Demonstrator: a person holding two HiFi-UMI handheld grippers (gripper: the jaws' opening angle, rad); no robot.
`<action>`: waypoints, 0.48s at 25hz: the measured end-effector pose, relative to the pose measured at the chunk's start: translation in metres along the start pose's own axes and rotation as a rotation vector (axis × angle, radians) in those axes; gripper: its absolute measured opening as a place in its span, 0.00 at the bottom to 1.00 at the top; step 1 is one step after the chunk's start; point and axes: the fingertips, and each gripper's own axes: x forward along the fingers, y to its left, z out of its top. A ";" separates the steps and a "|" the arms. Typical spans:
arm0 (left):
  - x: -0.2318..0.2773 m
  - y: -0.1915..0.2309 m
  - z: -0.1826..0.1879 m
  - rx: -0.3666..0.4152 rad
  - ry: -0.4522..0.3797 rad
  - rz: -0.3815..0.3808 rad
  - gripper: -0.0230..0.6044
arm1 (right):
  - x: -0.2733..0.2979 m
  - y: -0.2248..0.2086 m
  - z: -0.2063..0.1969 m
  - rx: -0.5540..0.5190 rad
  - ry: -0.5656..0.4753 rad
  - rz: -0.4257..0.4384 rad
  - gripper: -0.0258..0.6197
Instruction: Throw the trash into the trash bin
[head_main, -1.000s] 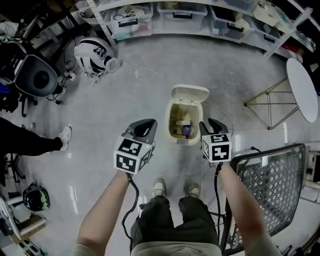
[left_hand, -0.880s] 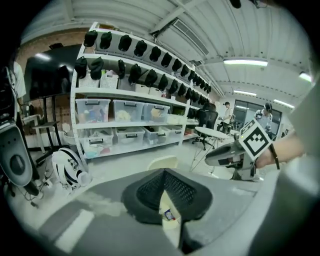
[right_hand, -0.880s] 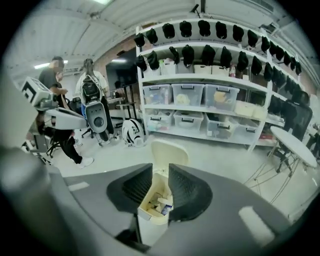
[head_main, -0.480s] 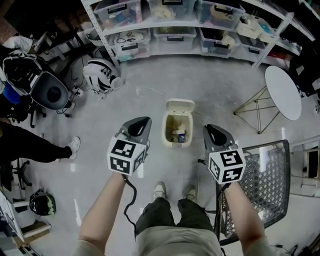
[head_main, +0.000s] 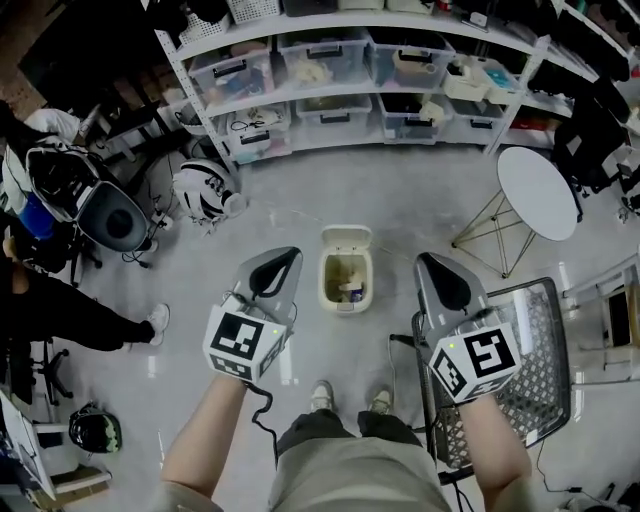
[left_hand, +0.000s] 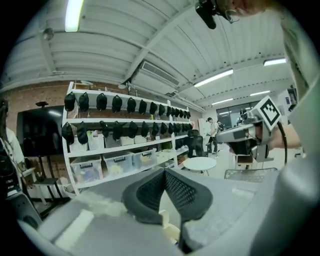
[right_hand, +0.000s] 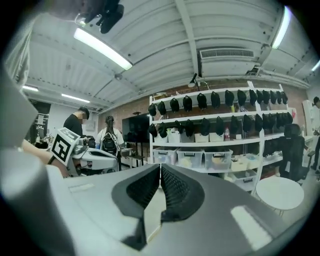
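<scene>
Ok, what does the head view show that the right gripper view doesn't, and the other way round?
Head view only: the open trash bin with trash inside, on the floor, and the mesh chair. Right gripper view only: ceiling lights, and the right gripper shut on nothing. Both: the shelves of storage boxes, the round white table, the left gripper.

No word, number or brand name can be read anywhere; the only printed signs are the black-and-white square markers on the left tongs (head_main: 283, 258) and the right tongs (head_main: 430, 262), which bear no letters.
</scene>
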 end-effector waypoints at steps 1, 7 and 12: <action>-0.004 -0.004 0.009 0.012 -0.010 -0.004 0.04 | -0.008 0.002 0.013 -0.011 -0.020 0.003 0.06; -0.029 -0.032 0.058 0.093 -0.057 0.016 0.04 | -0.051 0.014 0.064 -0.057 -0.091 0.034 0.05; -0.055 -0.058 0.088 0.030 -0.104 -0.004 0.04 | -0.080 0.028 0.090 -0.072 -0.120 0.068 0.05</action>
